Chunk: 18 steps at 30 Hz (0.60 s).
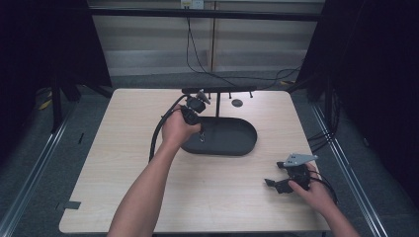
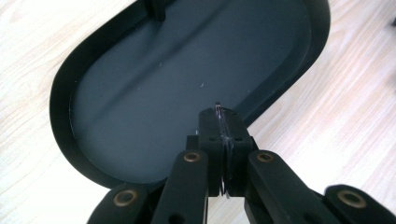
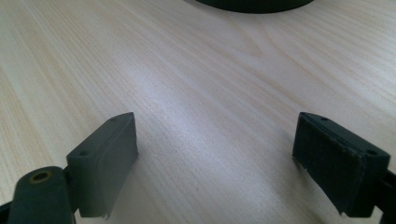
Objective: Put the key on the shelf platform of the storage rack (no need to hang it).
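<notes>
The table [image 1: 148,197] is a pale wood-grain top, and on its far middle lies a black oval tray [image 1: 237,143] with a raised rim, its inside bare as far as the pictures show. Behind the tray stands a thin black post [image 1: 217,104] under a dark crossbar [image 1: 217,90] with small pegs, apparently a hanging stand.

The person's left hand [image 1: 177,129] holds the left tongs [image 1: 201,134] over the near left end of the tray. In the left gripper view these tongs [image 2: 223,122] are pressed together on something very thin: a fine wire or clear strand [image 2: 224,140] runs down the seam between the pads, with a tiny tip sticking out at the top. What it is cannot be told, though it looks like a small hook or piece of jewellery. It hangs above the tray floor [image 2: 154,88], not touching it.

The right tongs [image 1: 272,183] rest low near the right front corner of the table, well apart from the tray. In the right gripper view they [image 3: 215,163] stand wide apart with nothing between them, only bare wood.

The step in hand seems to be carrying the thin piece, either lifted from the tray or about to be set down in it. The next move calls for a steady grip and a slow, exact travel, since so slight a thing could slip from the pads unseen.
</notes>
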Available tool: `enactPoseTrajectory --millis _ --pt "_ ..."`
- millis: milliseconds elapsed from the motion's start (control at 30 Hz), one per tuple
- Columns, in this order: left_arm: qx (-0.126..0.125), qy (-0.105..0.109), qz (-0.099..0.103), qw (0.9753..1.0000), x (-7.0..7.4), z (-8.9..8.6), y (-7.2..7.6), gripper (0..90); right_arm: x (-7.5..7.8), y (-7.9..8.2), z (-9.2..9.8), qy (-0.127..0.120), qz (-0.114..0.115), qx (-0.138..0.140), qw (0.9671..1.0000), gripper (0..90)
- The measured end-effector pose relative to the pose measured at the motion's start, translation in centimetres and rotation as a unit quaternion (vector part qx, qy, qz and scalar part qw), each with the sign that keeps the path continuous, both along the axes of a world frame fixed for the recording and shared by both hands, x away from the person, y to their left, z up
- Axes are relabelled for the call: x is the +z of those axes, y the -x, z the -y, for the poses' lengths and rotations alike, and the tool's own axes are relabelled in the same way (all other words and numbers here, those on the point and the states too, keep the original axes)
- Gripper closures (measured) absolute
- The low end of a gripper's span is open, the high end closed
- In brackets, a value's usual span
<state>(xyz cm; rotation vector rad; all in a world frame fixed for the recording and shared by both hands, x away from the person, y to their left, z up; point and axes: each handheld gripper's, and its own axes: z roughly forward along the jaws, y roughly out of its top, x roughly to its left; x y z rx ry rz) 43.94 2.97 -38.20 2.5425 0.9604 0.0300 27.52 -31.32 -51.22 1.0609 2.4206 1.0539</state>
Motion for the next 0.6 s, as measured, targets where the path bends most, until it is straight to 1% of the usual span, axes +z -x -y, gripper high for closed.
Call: enactPoseTrajectory --millis 67,100,133,200,233,300,400,433,500,533,567,600 --pt "-0.004 -0.006 0.002 1.0000 -0.3 0.1 -0.1 88.6 0.0 0.0 0.0 0.000 0.000 0.001 1.0000 13.5" --pt "-0.002 -0.007 0.001 1.0000 -0.5 0.2 -0.1 88.6 0.0 0.0 0.0 0.000 0.000 0.001 1.0000 13.5" --pt "-0.007 -0.012 -0.001 0.9999 -0.5 0.2 -0.2 88.6 0.0 0.0 0.0 0.000 0.000 0.001 1.0000 13.5" --pt "-0.006 -0.013 -0.001 0.9999 -0.7 0.3 -0.3 88.6 0.0 0.0 0.0 -0.001 0.000 0.001 1.0000 13.5" --pt "-0.004 -0.011 0.000 0.9999 -0.8 0.4 -0.4 88.5 0.0 0.0 0.0 0.000 0.000 0.001 1.0000 13.5" --pt "-0.011 -0.021 0.002 0.9997 -1.0 0.4 -0.5 88.5 0.0 0.0 0.0 0.000 0.000 0.001 1.0000 13.4" --pt "-0.010 -0.025 0.006 0.9996 -1.2 0.5 -0.6 88.4 0.0 0.0 0.0 -0.001 0.000 0.001 1.0000 13.5" --pt "-0.014 -0.028 0.007 0.9995 -1.3 0.5 -0.7 88.4 0.0 0.0 0.0 -0.001 0.000 0.001 1.0000 13.5" --pt "-0.010 -0.022 0.011 0.9997 -1.4 0.6 -0.7 88.4 0.0 0.0 0.0 0.000 0.000 0.002 1.0000 13.4" --pt "-0.011 -0.023 0.012 0.9996 -1.4 0.6 -0.7 88.4 0.0 0.0 0.0 -0.001 0.000 0.001 1.0000 13.4" --pt "-0.017 -0.025 0.012 0.9995 -1.4 0.7 -0.8 88.4 0.0 0.0 0.0 0.000 0.000 0.001 1.0000 13.5" --pt "-0.016 -0.019 0.010 0.9996 -1.5 0.8 -0.8 88.3 0.0 0.0 0.0 0.000 0.000 0.002 1.0000 13.5"
